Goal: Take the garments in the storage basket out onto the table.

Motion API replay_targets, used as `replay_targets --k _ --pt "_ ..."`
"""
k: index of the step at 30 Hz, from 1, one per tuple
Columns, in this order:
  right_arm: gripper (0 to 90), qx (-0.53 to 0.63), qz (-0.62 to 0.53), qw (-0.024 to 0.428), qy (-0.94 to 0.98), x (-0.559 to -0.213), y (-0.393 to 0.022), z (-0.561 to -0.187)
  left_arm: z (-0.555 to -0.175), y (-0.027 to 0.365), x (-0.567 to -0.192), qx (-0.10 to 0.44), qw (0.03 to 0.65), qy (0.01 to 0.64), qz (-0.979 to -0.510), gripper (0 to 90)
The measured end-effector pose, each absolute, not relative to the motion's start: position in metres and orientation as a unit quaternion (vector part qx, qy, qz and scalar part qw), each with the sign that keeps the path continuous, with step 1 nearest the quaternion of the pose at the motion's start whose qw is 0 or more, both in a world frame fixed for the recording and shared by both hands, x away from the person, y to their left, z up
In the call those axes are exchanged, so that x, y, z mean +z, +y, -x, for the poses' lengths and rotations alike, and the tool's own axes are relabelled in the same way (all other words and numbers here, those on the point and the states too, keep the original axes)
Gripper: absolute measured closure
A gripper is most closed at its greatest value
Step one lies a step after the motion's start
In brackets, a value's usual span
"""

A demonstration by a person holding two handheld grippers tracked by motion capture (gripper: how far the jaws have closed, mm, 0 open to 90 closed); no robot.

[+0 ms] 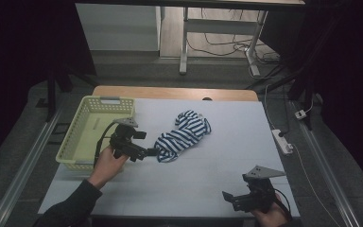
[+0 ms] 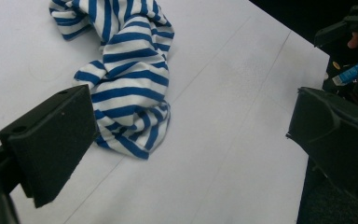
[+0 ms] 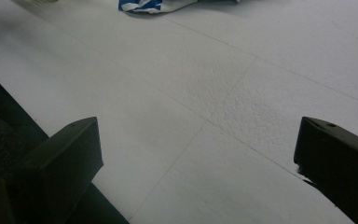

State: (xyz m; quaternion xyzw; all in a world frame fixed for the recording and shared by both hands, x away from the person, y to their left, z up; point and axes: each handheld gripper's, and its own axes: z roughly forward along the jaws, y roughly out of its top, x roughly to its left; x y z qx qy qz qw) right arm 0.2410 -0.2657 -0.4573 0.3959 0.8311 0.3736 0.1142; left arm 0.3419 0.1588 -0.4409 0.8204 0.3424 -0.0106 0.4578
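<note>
Now the wide-open left hand-held gripper [image 1: 152, 152] reaches the striped cloth [image 1: 184, 135] at mid-frame; closing on its near end likely comes next.

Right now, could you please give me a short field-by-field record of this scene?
surface: white table top
garment: crumpled blue-and-white striped cloth, lying near the table's middle
container: pale yellow basket at the table's left edge
left hand-held gripper: jaws open, at the cloth's near end, nothing clamped
right hand-held gripper: jaws open, at the near right of the table, apart from the cloth
</note>
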Motion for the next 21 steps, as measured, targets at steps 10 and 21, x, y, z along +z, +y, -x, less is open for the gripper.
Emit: replay_targets --k 10,21 --pt "0.7 0.373 -0.395 0.115 0.831 -0.457 -0.265 -0.241 -0.330 0.171 -0.439 -0.010 0.457 0.347 -0.819 1.1" --pt "0.7 0.373 -0.394 0.116 0.832 -0.458 -0.265 -0.241 -0.314 0.189 -0.440 -0.004 0.461 0.353 -0.814 0.6"
